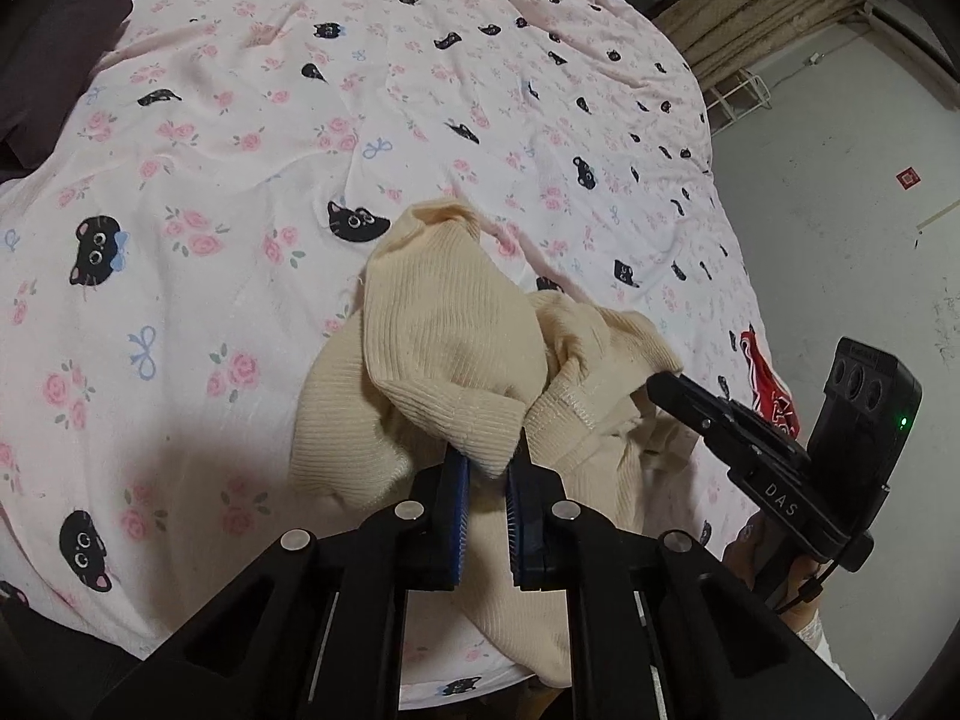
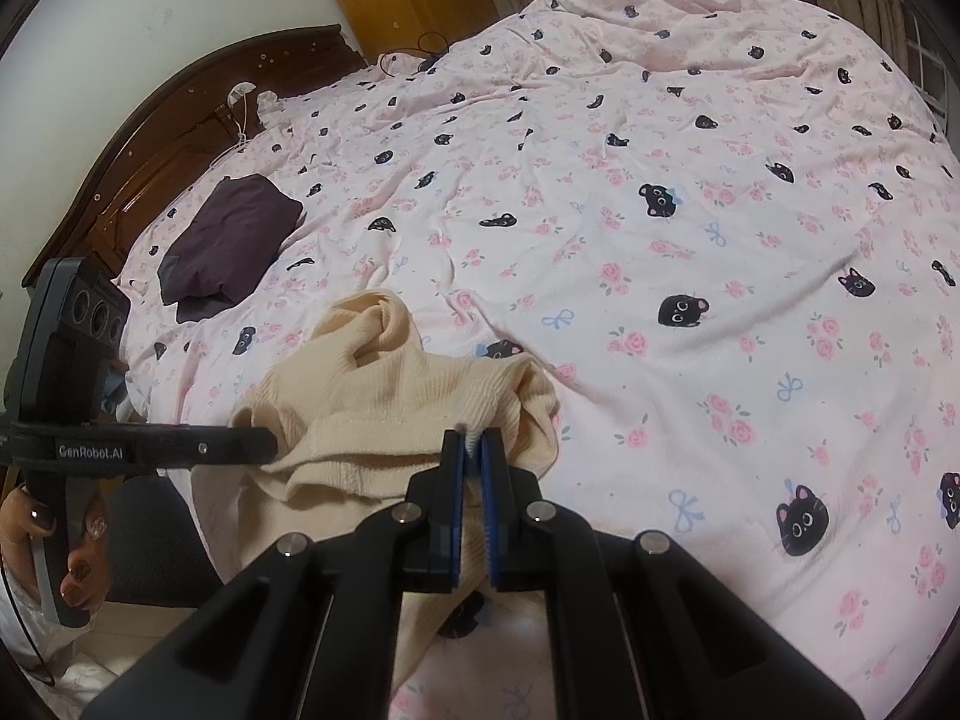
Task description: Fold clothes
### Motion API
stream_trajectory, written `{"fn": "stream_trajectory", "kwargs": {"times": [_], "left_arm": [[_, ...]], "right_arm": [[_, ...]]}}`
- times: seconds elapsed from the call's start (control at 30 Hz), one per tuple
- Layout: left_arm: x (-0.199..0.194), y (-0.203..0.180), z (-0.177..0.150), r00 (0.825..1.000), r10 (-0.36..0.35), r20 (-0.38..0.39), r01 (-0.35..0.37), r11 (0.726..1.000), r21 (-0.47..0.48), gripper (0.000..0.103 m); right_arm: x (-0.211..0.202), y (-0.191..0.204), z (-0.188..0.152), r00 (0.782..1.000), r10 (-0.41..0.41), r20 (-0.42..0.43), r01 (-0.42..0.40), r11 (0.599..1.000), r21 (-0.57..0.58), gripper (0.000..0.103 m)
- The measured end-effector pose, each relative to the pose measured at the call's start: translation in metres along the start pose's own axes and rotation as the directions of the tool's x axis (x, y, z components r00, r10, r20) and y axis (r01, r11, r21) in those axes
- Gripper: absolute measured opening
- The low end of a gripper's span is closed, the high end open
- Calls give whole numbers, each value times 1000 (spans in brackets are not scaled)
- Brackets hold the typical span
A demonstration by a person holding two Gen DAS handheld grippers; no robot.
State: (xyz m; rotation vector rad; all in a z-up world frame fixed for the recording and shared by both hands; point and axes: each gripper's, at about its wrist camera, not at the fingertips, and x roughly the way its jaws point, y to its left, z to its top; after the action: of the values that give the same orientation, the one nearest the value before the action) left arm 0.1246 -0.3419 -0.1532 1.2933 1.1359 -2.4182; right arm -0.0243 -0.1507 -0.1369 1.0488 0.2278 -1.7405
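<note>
Cream ribbed knit garment (image 1: 444, 360) lies bunched at the near edge of the pink cat-print bedsheet (image 1: 240, 180), its folds clamped by both left tool (image 1: 489, 468) and right tool (image 2: 474, 450).

Both hand-held grippers angle downward, side by side. The left hand-held gripper (image 1: 487, 456) pinches the cream garment (image 1: 444, 348); the right hand-held gripper (image 2: 474, 441) is clamped on its hem.

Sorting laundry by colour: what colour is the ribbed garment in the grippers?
Cream ribbed garment, clearest in the left wrist view.
</note>
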Motion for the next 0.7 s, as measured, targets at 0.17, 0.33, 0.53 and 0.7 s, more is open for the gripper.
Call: {"fn": "stream_trajectory", "kwargs": {"times": [0.17,0.33,0.53,0.7], "left_arm": [[-22,-3,12,998,16,58,-18,999,30,9],[-40,9,28,993,45,111,-47,999,15,9],[-55,25,42,985,87,149,-87,996,-3,9],[-63,36,49,979,121,166,-123,992,1,9]], "right_arm": [[-19,8,0,999,39,28,-38,999,-12,6],[-35,31,-4,992,129,15,-128,990,-57,6],[-35,66,-15,965,256,-50,-260,960,-99,5],[-20,97,-29,931,347,-117,-359,928,-103,5]]}}
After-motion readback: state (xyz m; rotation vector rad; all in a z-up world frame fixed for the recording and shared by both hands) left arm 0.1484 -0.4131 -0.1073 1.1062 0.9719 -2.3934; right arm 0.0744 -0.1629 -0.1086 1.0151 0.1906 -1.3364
